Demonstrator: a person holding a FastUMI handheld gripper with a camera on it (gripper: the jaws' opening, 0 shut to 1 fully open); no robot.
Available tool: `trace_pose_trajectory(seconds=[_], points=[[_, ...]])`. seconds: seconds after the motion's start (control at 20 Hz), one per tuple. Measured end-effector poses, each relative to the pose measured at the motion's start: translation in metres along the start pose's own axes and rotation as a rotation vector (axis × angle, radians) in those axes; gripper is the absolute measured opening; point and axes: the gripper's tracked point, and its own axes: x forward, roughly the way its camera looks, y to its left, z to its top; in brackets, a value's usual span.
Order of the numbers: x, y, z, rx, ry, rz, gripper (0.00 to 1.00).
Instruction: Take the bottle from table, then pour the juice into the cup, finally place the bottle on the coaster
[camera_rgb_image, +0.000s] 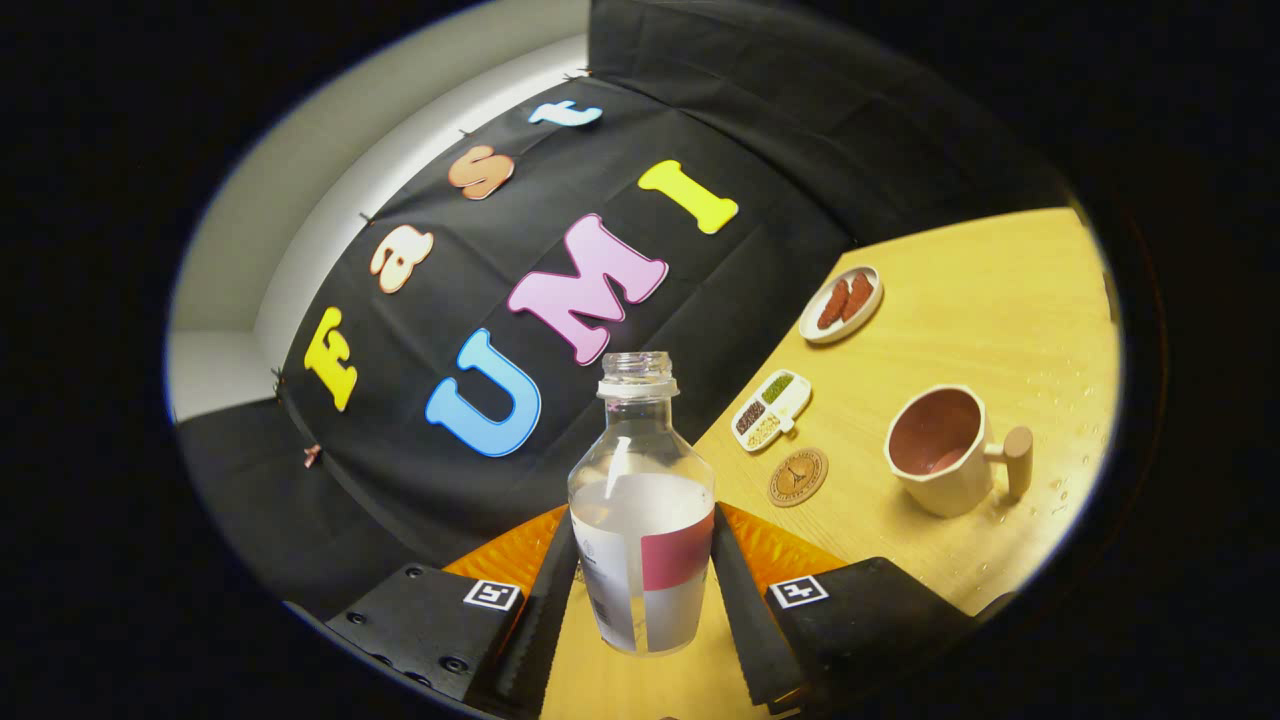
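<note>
I could read nothing. The bottle (640, 470), clamped between the fingers of the gripper (641, 517), carried label print too small to make out. The coaster (798, 476) bore a blurred emblem, and the gripper's square markers (492, 595) held only coded patterns.

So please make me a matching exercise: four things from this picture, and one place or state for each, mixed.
1. bottle
2. cup
3. coaster
4. oval dish

a. holds reddish pieces
b. gripped between the tongs, cap off
c. flat on the table, between bottle and cup
d. wooden handle, pinkish inside

Pairs: 1-b, 2-d, 3-c, 4-a
</note>
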Motion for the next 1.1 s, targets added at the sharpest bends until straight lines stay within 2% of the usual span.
trace_pose_trajectory(seconds=[0.45, 0.85, 1.1], points=[[0.010, -0.036, -0.006, 0.292, 0.027, -0.051, 0.75], [0.015, -0.051, -0.005, 0.440, 0.025, -0.074, 0.75], [0.013, -0.055, 0.004, 0.596, -0.006, -0.084, 0.75]])
